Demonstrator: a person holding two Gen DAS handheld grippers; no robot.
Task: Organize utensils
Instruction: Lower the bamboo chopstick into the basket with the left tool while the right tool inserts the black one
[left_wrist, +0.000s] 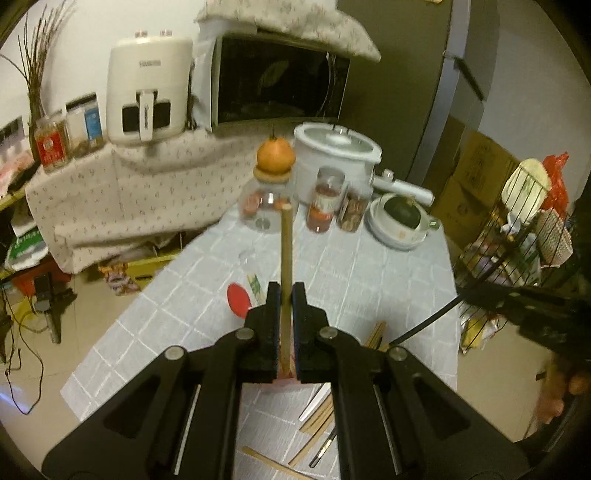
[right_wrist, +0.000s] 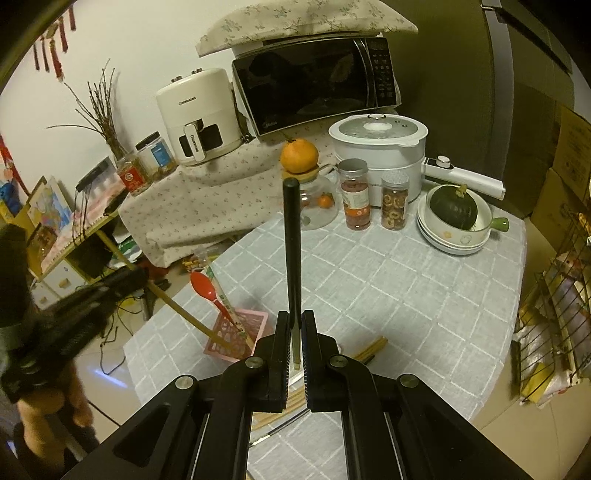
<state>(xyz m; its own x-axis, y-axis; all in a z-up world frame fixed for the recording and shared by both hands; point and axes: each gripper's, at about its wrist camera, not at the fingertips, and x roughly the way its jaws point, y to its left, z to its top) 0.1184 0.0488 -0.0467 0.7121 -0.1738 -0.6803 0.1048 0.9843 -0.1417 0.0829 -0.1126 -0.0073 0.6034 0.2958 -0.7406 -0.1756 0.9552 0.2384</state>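
My left tool (left_wrist: 284, 295) is pinching a wooden chopstick (left_wrist: 285, 258), which stands up between its pads and reaches out ahead of the tips. In the right wrist view that same chopstick slants down with its lower end in the pink holder (right_wrist: 240, 334), which sits on the desk (right_wrist: 388, 288) ahead and to the left of my right tool (right_wrist: 294, 321). A red spoon (right_wrist: 205, 286) and a paper-wrapped pair of chopsticks (right_wrist: 221, 295) lean out of that holder too.

My right tool is pinching a black chopstick (right_wrist: 291, 251), which rises straight ahead from between the pressed pads, its blunt end uppermost.

Below and just to the right of my right tool, loose wooden chopsticks (right_wrist: 371, 349) lie flat on the grey checked cloth. From the left wrist view, more loose chopsticks (left_wrist: 317, 417) lie under and to the right of my left tool, one of them dark with a metal-looking band.

Far ahead of both tools, at the desk's back edge, stand a glass jar with an orange (right_wrist: 299, 155) on its lid, two spice jars (right_wrist: 373, 201), a white cooker (right_wrist: 376, 147) and a stack of bowls holding a dark green squash (right_wrist: 452, 206).
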